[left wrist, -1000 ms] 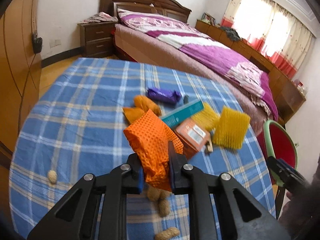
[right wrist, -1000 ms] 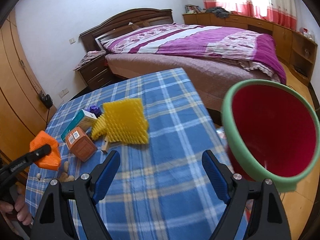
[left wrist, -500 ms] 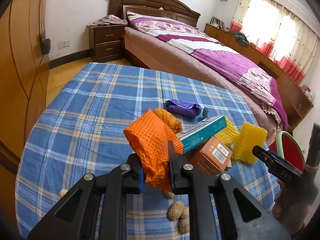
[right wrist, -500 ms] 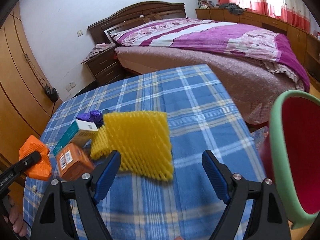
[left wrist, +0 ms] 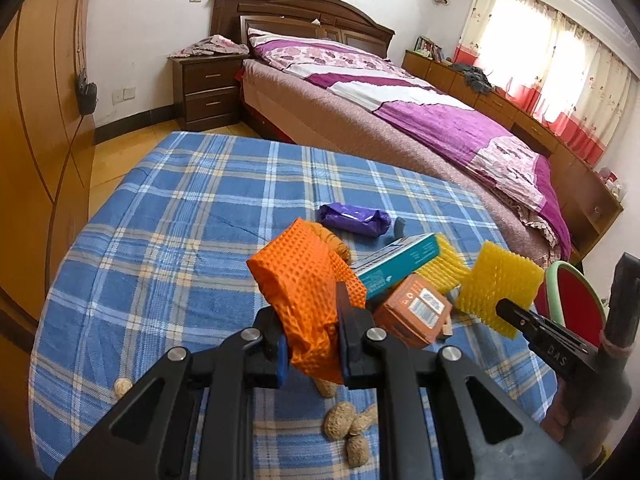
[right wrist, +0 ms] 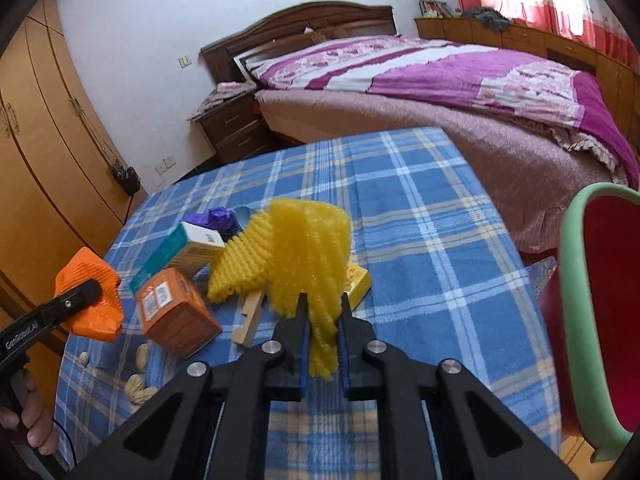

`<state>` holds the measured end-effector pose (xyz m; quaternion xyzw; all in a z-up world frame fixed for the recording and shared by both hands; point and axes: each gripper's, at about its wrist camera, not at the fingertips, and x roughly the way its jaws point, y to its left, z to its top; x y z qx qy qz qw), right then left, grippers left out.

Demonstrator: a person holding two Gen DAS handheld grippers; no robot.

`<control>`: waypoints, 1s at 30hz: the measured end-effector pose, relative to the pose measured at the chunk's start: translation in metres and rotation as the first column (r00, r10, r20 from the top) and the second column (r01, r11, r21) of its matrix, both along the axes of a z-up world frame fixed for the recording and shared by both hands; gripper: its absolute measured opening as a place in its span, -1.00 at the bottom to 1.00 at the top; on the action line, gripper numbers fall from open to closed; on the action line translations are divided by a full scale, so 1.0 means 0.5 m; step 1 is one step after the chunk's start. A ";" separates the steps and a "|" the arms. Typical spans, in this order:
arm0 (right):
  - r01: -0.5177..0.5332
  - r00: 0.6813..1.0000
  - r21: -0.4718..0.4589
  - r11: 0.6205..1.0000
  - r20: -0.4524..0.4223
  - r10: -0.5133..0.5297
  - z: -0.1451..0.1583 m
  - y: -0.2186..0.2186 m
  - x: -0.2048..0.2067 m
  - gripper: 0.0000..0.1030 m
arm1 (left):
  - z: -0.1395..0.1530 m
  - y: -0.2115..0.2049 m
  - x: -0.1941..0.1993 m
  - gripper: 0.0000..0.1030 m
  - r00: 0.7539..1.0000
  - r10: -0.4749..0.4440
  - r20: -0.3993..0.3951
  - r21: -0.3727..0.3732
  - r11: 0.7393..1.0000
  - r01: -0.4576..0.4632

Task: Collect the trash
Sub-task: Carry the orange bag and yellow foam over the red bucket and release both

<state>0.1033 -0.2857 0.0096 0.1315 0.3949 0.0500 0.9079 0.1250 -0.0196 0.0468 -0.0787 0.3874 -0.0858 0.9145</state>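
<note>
My left gripper [left wrist: 310, 330] is shut on an orange foam net [left wrist: 304, 280] and holds it above the blue plaid table [left wrist: 180, 216]; the net also shows in the right wrist view [right wrist: 90, 292]. My right gripper [right wrist: 322, 330] is shut on a yellow foam net [right wrist: 308, 248], lifted off the table; it also shows in the left wrist view [left wrist: 498, 288]. A red bin with a green rim [right wrist: 600, 304] stands off the table's right edge.
On the table lie an orange box [right wrist: 176, 312], a teal-and-white box [right wrist: 180, 250], a purple wrapper [left wrist: 354, 218], a second yellow net [right wrist: 236, 272], a wooden stick [right wrist: 250, 320] and several nut shells [left wrist: 350, 426]. A bed [left wrist: 400, 120] stands behind.
My right gripper moved in over the table and closed on the yellow net, lifting it. My left gripper kept hold of the orange net and drew back a little.
</note>
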 end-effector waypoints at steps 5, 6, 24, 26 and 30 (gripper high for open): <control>0.029 0.999 0.025 0.999 0.044 -0.030 0.043 -0.010 -0.050 -0.75 | 0.022 -0.014 -0.020 -0.65 0.999 -0.027 0.024 -0.003 1.000 0.027; 0.034 0.998 0.026 0.999 0.051 -0.035 0.051 -0.013 -0.060 -0.75 | 0.026 -0.019 -0.024 -0.65 0.999 -0.035 0.029 -0.005 0.999 0.035; 0.205 0.966 -0.002 0.979 0.162 -0.202 0.160 -0.103 -0.227 -0.75 | 0.119 -0.163 -0.092 -0.65 0.959 -0.263 0.104 -0.038 0.963 0.268; 0.232 0.959 -0.004 0.973 0.169 -0.228 0.167 -0.119 -0.244 -0.75 | 0.123 -0.184 -0.096 -0.65 0.953 -0.284 0.106 -0.035 0.957 0.289; 0.277 0.945 -0.002 0.961 0.180 -0.272 0.173 -0.152 -0.266 -0.75 | 0.128 -0.233 -0.106 -0.65 0.937 -0.333 0.107 -0.017 0.941 0.337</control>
